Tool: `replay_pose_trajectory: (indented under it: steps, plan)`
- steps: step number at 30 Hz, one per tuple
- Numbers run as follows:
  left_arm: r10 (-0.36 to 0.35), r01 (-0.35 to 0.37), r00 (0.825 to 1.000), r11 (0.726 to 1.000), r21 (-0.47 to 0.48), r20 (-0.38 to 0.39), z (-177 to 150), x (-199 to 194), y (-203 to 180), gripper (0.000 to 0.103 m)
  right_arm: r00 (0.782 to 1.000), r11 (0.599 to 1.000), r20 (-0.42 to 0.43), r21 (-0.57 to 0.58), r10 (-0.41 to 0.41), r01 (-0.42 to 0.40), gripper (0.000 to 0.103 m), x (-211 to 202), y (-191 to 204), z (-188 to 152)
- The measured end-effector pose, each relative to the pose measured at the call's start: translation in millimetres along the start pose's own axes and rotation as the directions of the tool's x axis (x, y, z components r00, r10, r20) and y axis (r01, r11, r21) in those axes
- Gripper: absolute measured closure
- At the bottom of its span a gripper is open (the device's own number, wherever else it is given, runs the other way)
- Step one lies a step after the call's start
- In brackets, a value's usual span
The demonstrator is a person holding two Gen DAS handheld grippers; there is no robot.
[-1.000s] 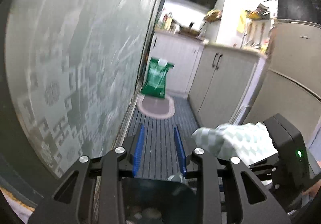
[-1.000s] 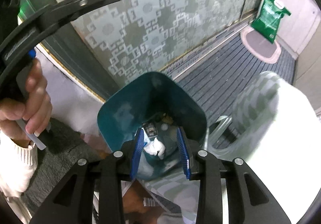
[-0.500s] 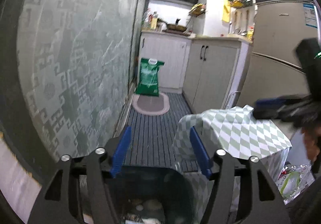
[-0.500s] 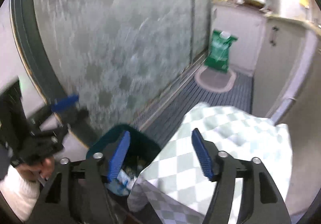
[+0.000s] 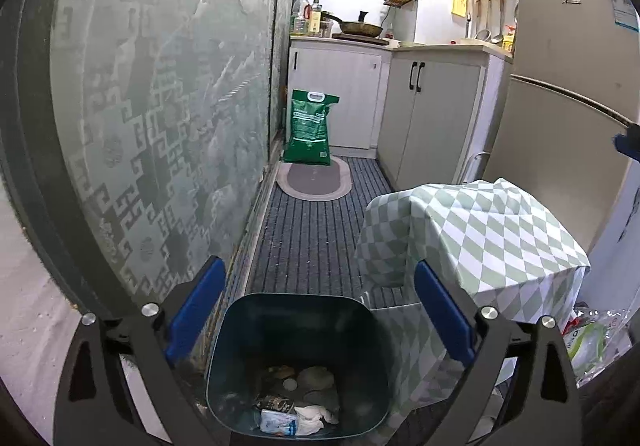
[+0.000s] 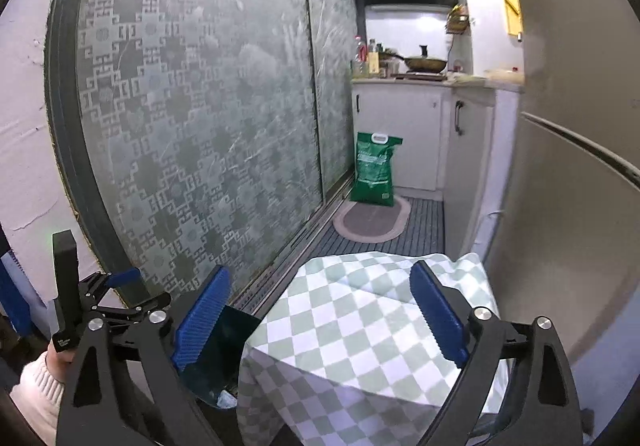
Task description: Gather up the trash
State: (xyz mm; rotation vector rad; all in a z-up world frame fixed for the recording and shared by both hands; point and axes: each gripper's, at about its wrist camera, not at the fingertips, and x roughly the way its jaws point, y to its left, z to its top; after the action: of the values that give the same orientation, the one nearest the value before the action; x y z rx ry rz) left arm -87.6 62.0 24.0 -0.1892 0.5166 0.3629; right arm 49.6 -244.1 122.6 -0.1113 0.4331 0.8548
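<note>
The left gripper (image 5: 316,320) has its blue pads spread wide apart, having just been opening, and nothing sits between them. It hangs tilted down over the dark green bin (image 5: 298,366), which stands on the floor against the frosted sliding door (image 5: 160,106), so its camera looks straight into the bin's mouth. The trash (image 5: 296,402) lies at the bottom: a crumpled white tissue, a clear wrapper and some brownish scraps (what those scraps are is too small to tell).

The right gripper (image 6: 320,310) is spread wide as well, its jaws also just opened, and it holds nothing; the checkered cloth behind its pads is only background. It sits higher, looking out over the small cloth-covered table (image 6: 360,326) just beside the bin, and a corner of the bin shows low on the left. The left gripper's handle and a white sleeve (image 6: 32,386) show at that view's left edge.

Both grippers empty above a bin already holding rubbish suggests a drop is finished. A plastic bag of items (image 5: 588,338) lies on the floor right of the table, perhaps more to collect. Beyond lie a striped mat (image 5: 304,230), a green sack (image 5: 310,130) and the fridge (image 5: 560,126).
</note>
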Motion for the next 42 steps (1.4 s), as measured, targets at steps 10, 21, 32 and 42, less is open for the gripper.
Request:
replay_pose_trajectory:
  steps: [10, 21, 32, 42]
  plan:
    - [0.023, -0.022, 0.999, 1.0, 0.02, -0.045, -2, -1, -7, 0.003, 0.996, 0.996, -0.018, -0.009, -0.09, 0.09, 0.003, -21, -6, -25]
    - [0.015, -0.015, 0.998, 1.0, 0.014, -0.06, -2, 0, -11, 0.003, 0.989, 0.992, -0.078, -0.034, -0.128, 0.125, 0.003, -11, -1, -36]
    - [0.007, -0.008, 0.998, 1.0, -0.02, -0.061, -3, 0, -11, 0.003, 0.985, 0.989, -0.098, -0.04, -0.142, 0.139, 0.003, -6, 0, -37]
    - [-0.003, 0.002, 0.998, 1.0, -0.016, -0.057, -3, 0, -10, 0.003, 0.986, 0.99, -0.093, -0.038, -0.139, 0.136, 0.003, -6, 1, -36]
